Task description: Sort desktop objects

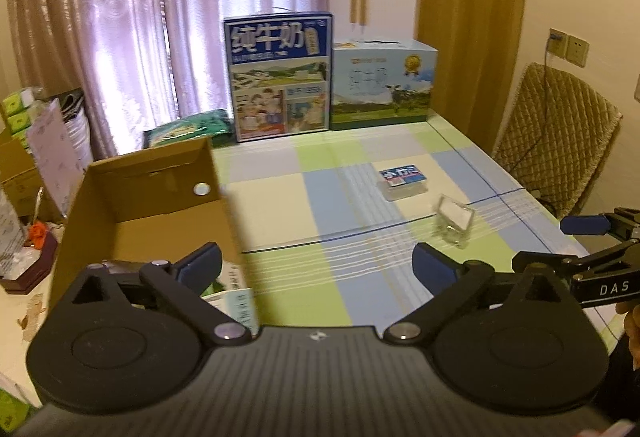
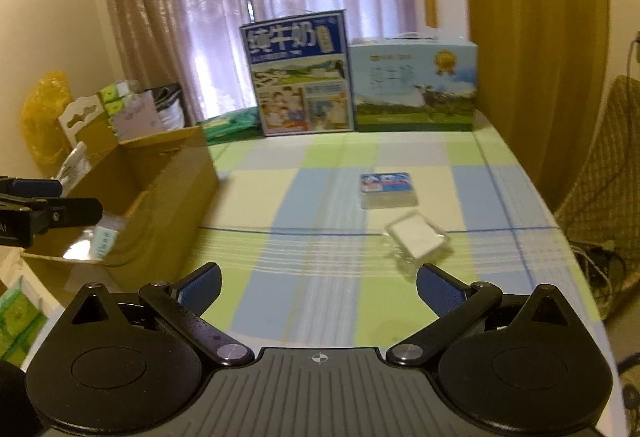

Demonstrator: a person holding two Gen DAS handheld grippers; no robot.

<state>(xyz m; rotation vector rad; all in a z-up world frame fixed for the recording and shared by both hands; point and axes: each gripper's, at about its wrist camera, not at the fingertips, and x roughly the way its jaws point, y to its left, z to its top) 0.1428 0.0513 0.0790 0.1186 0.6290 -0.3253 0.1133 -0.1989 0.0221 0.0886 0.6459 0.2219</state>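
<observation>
At the counter's left edge, a cardboard box is sitting open-topped, with a carton or two already lying inside near its front wall. Beside it, the left gripper is hovering with its fingers spread wide and holding nothing. Toward the right side, a blue-labelled pack is lying flat, its long axis running across the counter, parallel to the far edge. Just in front of it, apart though close, a clear case with a white face is resting skewed, its long axis pointing from near-right to far-left. The right gripper is hanging just short of that case, fingers likewise wide apart and empty.

Sorting looks partway done, with these two items left. The next move likely calls for the right gripper advancing and twisting so its fingers are straddling the case's short side before closing.
</observation>
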